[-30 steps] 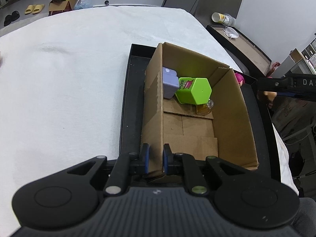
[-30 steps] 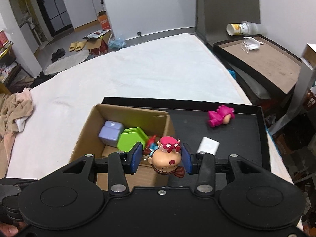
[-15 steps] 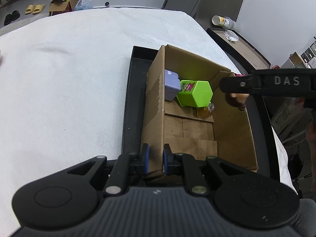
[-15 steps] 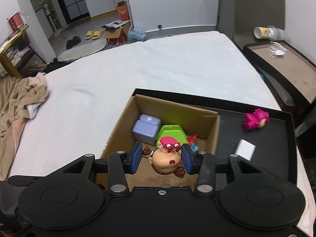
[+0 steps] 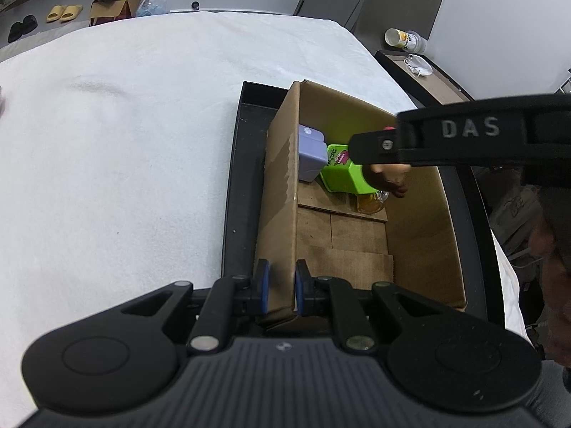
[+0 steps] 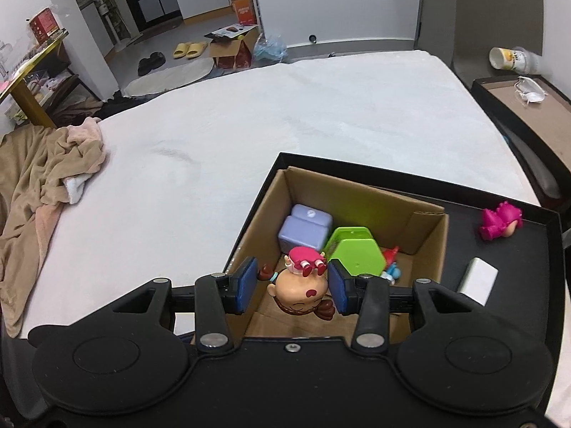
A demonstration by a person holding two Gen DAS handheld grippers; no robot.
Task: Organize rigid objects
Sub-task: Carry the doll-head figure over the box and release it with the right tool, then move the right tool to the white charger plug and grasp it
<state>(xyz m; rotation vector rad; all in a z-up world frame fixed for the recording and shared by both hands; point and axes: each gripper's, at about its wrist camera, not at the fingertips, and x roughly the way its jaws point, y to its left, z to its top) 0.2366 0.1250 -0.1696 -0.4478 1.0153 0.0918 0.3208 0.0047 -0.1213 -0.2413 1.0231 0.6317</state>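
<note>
White bedding covers the bed [image 6: 249, 125] under a black tray [image 6: 499, 199] that carries a cardboard box [image 5: 282, 164]. My left fingers [image 5: 279, 290] are clamped on the box's near wall. My right fingers [image 6: 292, 287] grip a toy figure [image 6: 303, 285] over the box's open top: a big peach head, red cheek spots, brown pigtails and a pink cap with goggles. Inside the box lie a lilac block [image 6: 305, 230] and a green hexagonal case [image 6: 353, 253]; a pink doll [image 6: 499, 219] and a white block [image 6: 476, 280] sit on the tray.
</note>
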